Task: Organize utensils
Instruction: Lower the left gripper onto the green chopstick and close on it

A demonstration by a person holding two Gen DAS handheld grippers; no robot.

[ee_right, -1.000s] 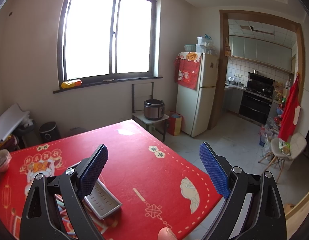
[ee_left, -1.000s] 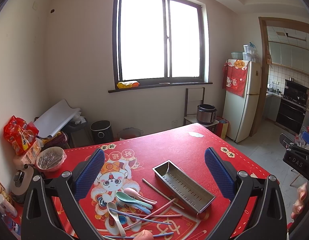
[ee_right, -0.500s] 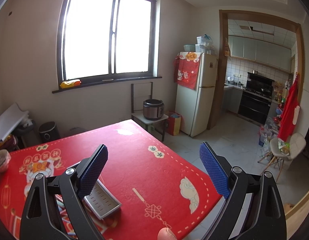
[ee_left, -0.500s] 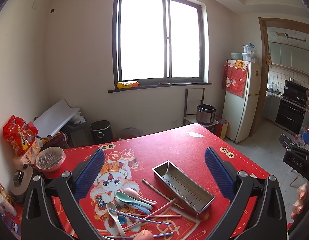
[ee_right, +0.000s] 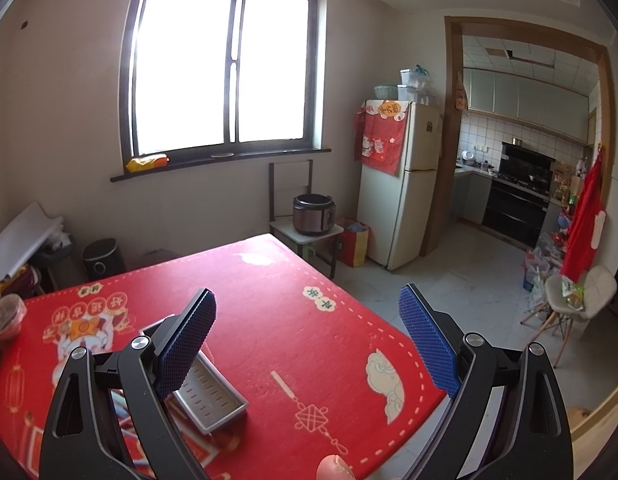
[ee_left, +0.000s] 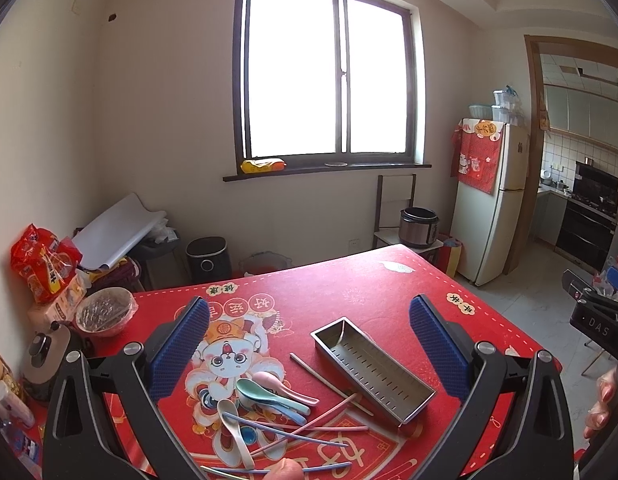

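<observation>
Both hand-held grippers hung above the red tabletop (ee_left: 389, 280) w/ nothing between the pads. Left hand-held gripper (ee_left: 309, 356) was spread wide and empty, aimed down at the loose utensils, prob. lining up a first pick. Right hand-held gripper (ee_right: 307, 346) was also wide open and empty, off toward the tabletop's right side, over bare cloth.

The metal tray (ee_left: 371, 368) lay slanted near the middle of the tabletop, slotted bottom showing, nothing inside; it's prob. where the utensils go. Spoons were bunched just left of it: pink spoon (ee_left: 271, 382), green spoon (ee_left: 265, 392), white spoon (ee_left: 233, 420). Thin chopsticks (ee_left: 321, 410) lay crossed over and under them, a few ends reaching the tray's near corner; one beige stick (ee_left: 317, 372) ran alongside the tray wall.

Sorting looked not yet begun. The crossed sticks could drag neighbours along when one gets lifted, so an outer piece seemed the safer first pick.
</observation>
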